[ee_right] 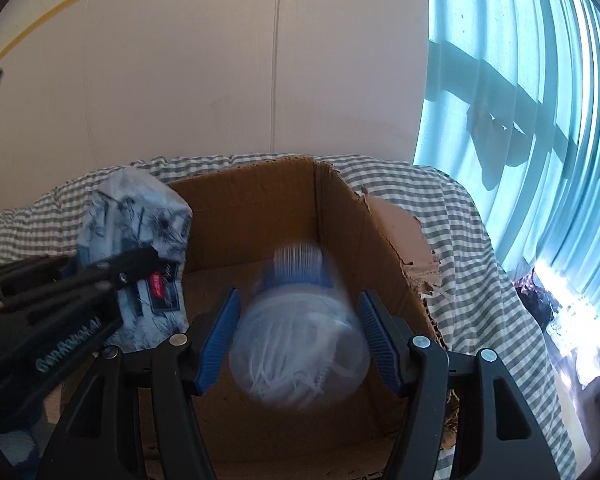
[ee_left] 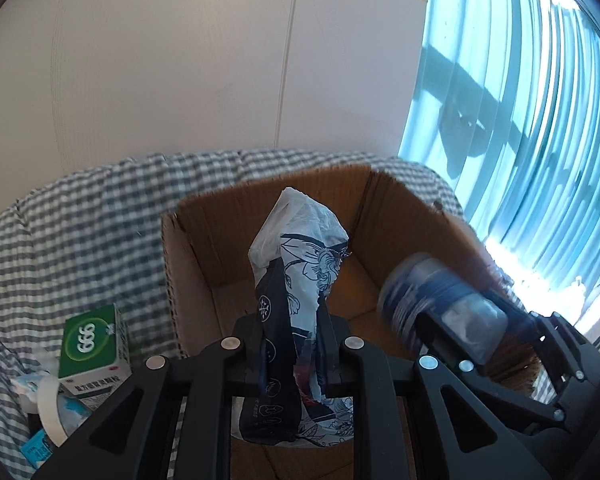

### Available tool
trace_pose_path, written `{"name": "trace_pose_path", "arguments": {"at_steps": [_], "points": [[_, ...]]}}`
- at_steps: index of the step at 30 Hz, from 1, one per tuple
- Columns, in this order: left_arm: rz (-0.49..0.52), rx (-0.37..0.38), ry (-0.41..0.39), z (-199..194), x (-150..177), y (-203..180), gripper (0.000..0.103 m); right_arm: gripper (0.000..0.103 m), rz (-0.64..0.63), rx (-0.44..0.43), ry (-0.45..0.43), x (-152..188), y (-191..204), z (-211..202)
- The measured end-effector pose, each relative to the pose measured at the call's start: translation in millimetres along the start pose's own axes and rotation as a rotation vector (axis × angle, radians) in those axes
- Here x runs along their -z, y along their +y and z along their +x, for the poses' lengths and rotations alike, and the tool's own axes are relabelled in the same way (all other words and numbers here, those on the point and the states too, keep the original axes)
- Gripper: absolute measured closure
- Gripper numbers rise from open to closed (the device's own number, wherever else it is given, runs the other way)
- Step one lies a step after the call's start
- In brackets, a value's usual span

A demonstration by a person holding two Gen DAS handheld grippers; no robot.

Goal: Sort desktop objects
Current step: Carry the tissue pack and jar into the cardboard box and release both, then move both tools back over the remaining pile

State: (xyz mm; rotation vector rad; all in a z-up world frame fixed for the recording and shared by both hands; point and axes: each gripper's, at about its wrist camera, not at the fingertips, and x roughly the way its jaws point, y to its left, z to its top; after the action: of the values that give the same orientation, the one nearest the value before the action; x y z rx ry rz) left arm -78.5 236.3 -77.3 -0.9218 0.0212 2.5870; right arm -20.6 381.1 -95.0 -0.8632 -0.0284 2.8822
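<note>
Left gripper (ee_left: 290, 320) clamped on a soft tissue pack (ee_left: 300, 264), pale blue with dark floral print, over the open cardboard box (ee_left: 204, 248); right gripper (ee_right: 298, 340) clamped on a clear round jar (ee_right: 300, 344), blue ribbed lid, motion-blurred, also above the box interior

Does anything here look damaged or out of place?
Yes. The cardboard box has a torn, ragged right flap with frayed edges, hanging outward over the checked cloth. Nothing looks spilled.
</note>
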Motion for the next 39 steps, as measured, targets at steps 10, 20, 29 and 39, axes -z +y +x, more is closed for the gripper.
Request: {"name": "trace_pose_path", "arguments": {"at_steps": [10, 20, 29, 39], "points": [[-0.035, -0.072, -0.050, -28, -4, 10, 0.031, 0.037, 0.042, 0.012, -0.060, -5, -7, -28], [-0.053, -0.134, -0.163, -93, -9, 18, 0.007, 0.023, 0.055, -0.009, -0.151, -21, -7, -69], [-0.050, -0.292, -0.276, -163, -15, 39, 0.000, 0.000, 0.063, -0.024, -0.284, -33, 12, -119], [-0.055, -0.428, -0.368, -224, -8, 82, 0.000, 0.000, 0.022, -0.063, -0.357, -41, 51, -157]]}}
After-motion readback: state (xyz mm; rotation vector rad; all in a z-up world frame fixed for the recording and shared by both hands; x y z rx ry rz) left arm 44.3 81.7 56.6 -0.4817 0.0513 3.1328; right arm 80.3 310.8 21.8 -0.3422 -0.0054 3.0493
